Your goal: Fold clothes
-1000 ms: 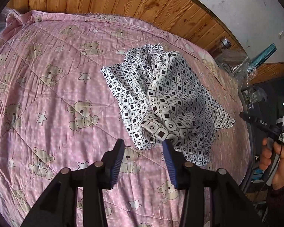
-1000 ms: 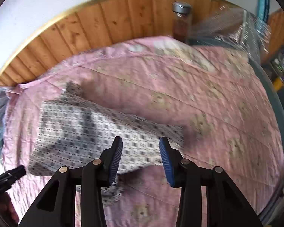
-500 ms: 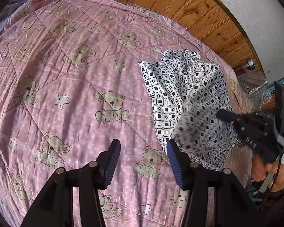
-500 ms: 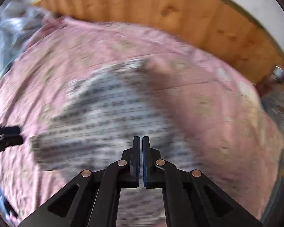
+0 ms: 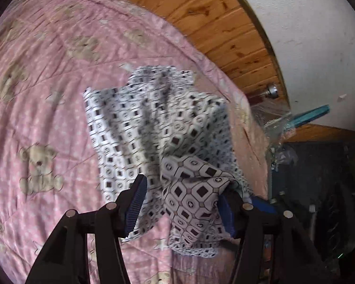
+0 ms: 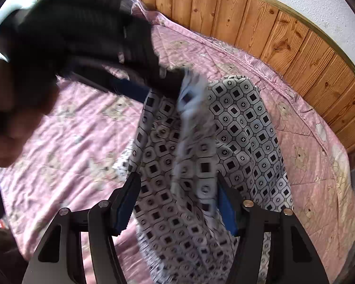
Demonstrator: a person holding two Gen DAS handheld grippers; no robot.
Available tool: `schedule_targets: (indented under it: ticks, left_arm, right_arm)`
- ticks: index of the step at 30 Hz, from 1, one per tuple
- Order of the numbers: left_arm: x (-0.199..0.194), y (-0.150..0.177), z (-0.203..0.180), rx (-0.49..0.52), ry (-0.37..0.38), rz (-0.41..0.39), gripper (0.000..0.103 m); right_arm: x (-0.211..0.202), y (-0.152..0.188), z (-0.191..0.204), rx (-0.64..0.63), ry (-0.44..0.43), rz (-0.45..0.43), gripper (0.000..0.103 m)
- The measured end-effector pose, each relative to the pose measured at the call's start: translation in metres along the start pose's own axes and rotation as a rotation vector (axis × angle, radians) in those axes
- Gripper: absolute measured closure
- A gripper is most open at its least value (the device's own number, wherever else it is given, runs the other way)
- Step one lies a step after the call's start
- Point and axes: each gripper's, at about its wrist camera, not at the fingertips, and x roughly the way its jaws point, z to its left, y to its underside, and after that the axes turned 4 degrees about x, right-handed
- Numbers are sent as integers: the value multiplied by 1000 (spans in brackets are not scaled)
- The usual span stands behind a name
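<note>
Lifted since before, patterned garment (image 5: 158,127) drapes between both grippers — jaws spread, gripping nothing.

Both the left gripper (image 5: 181,203) and right gripper (image 6: 177,201) have their jaws spread wide apart.

No legible text, labels, brand marks, numbers or signs in either wrist view. The patterned garment (image 5: 158,127) ahead of the fingers carries only geometric squares and octagons; the pink quilt (image 5: 47,90) beneath it carries bear and star prints, no lettering.
</note>
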Motion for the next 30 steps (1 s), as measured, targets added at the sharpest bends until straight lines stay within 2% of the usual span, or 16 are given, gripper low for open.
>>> schedule_targets:
  ticks: [1, 2, 4, 6, 8, 10, 13, 15, 18, 22, 24, 25, 26, 27, 29, 30]
  left_arm:
    - [-3, -9, -8, 31, 0, -4, 44]
    - [-5, -17, -16, 61, -3, -8, 44]
    - [-14, -27, -22, 99, -66, -22, 44]
    - [-18, -23, -24, 132, -122, -21, 44]
    - [-19, -13, -23, 166, -178, -13, 36]
    - [-5, 6, -15, 166, -188, 30, 33]
    - [36, 27, -12, 182, -235, 132, 33]
    - [56, 38, -22, 211, -222, 163, 33]
    - [73, 47, -42, 268, -168, 182, 33]
    - [96, 44, -50, 256, -94, 183, 33]
    - [109, 41, -51, 262, -76, 178, 35]
    - [111, 37, -53, 286, -88, 174, 60]
    - [108, 29, -58, 322, -114, 172, 102]
    - [103, 20, -62, 354, -134, 164, 102]
    - [55, -10, -71, 375, -91, 67, 102]
    - [19, -28, -76, 383, -77, 5, 102]
  right_arm:
    - [15, -2, 1, -4, 26, 8, 89]
    - [21, -8, -24, 104, 15, 22, 98]
    - [5, -12, -89, 368, -21, -58, 99]
    - [-10, -3, -146, 535, 89, -88, 100]
    - [-9, 20, -197, 692, 129, -66, 100]
    - [-6, 43, -234, 804, 164, -33, 100]
    - [-2, 75, -259, 883, 194, 18, 100]
    - [-8, 89, -259, 904, 214, 15, 100]
    - [-20, 110, -266, 1011, 215, -25, 100]
    - [-25, 116, -265, 1072, 137, -52, 100]
    - [-40, 122, -272, 1120, 93, -125, 100]
    - [-50, 128, -277, 1156, 66, -170, 100]
    - [-63, 131, -281, 1185, 49, -207, 100]
    - [-75, 132, -283, 1194, 42, -231, 100]
    - [-95, 123, -276, 1155, 4, -266, 100]
    - [-103, 117, -270, 1123, -12, -279, 100]
